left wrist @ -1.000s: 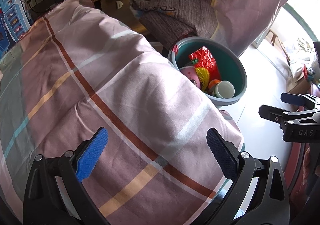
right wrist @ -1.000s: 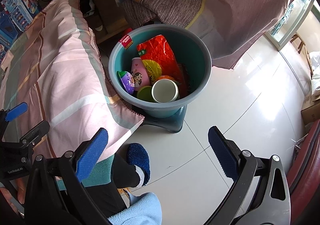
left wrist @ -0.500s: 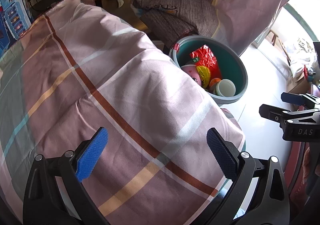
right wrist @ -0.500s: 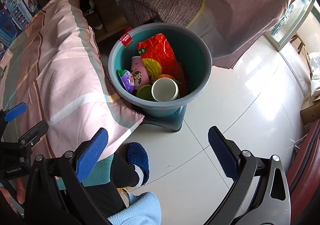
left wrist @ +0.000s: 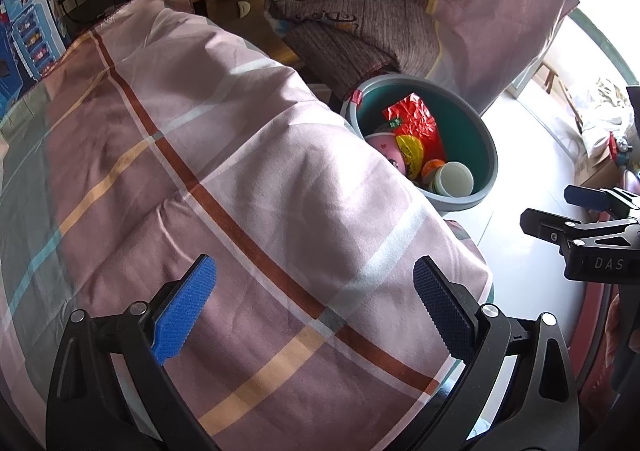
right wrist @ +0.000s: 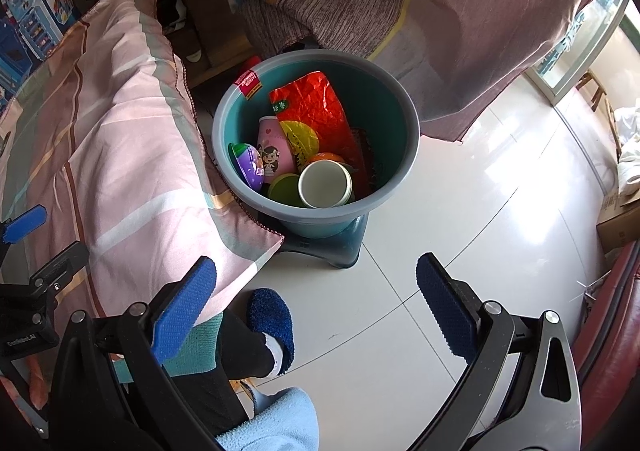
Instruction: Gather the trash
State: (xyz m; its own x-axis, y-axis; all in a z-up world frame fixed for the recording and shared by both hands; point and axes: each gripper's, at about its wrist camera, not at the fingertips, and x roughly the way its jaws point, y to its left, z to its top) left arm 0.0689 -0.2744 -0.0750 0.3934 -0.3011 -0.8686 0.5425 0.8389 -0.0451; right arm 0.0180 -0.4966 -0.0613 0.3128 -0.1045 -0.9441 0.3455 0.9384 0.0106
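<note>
Both grippers are empty, each with its fingers spread wide apart. The left gripper hovers over the plaid bedsheet, which covers a raised surface; no loose trash is visible on the sheet between or ahead of its fingers. The right gripper hovers over the white tiled floor, with the teal trash bin ahead of its fingers and slightly toward the left finger. The bin holds the collected items: a red foil snack bag, a pink cartoon-print cup, a yellow lid, a purple wrapper, a green lid, an orange object and a white paper cup. From the left gripper, the bin lies ahead and beyond the right finger, partly hidden by the sheet's edge. Judged risks: the bin stands on a small stool base, so a contact on its rim may tip it and spill the contents; the sheet's hanging corner rests against the bin and may snag a finger; the person's blue-slippered foot lies just ahead of the right gripper's left finger and may obstruct a low approach.
</note>
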